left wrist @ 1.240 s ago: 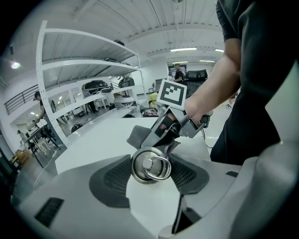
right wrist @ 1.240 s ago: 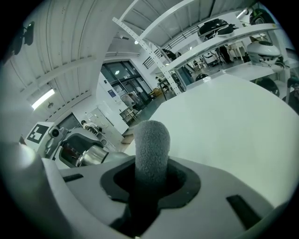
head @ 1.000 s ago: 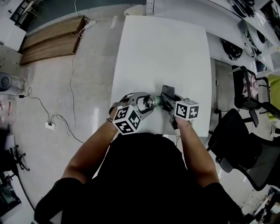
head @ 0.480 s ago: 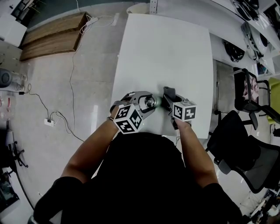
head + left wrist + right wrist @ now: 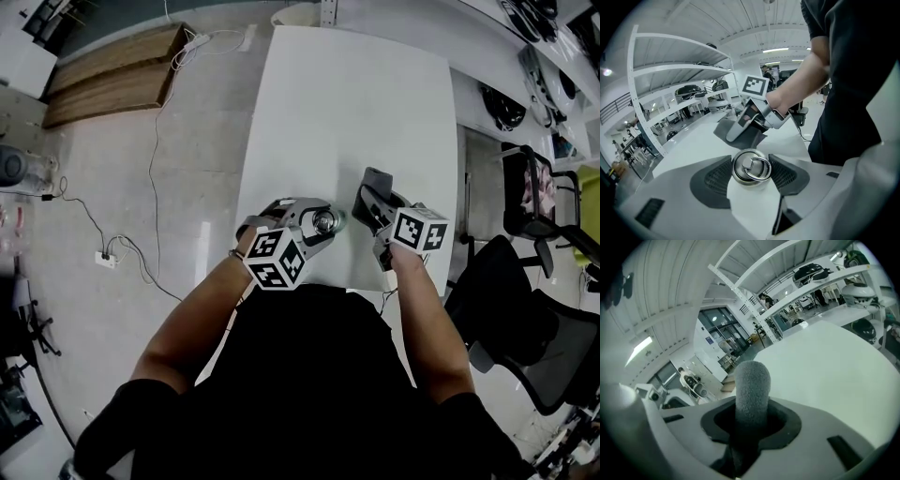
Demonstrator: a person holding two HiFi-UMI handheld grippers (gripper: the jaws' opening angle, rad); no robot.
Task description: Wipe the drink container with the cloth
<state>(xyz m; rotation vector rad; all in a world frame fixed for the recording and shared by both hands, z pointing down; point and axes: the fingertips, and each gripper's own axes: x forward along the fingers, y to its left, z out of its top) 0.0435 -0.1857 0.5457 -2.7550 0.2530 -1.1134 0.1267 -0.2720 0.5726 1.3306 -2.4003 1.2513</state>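
By the table (image 5: 356, 103) edge, left gripper (image 5: 319, 223) clamping drink container (image 5: 751, 166), right gripper (image 5: 375, 202) pinching cloth (image 5: 751, 385) nearby

Bench (image 5: 356, 112) in front of you: plain white rectangular top, one short edge toward you. Drink container (image 5: 325, 222) upright close to that near edge, about mid-width, ringed metal cap facing up. You can't see whether its base touches the top.

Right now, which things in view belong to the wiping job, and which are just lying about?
Job: bottle, clamped in the left gripper; grey cloth, clamped in the right gripper; table.
Lying about: wooden boards, power strip, black chair.
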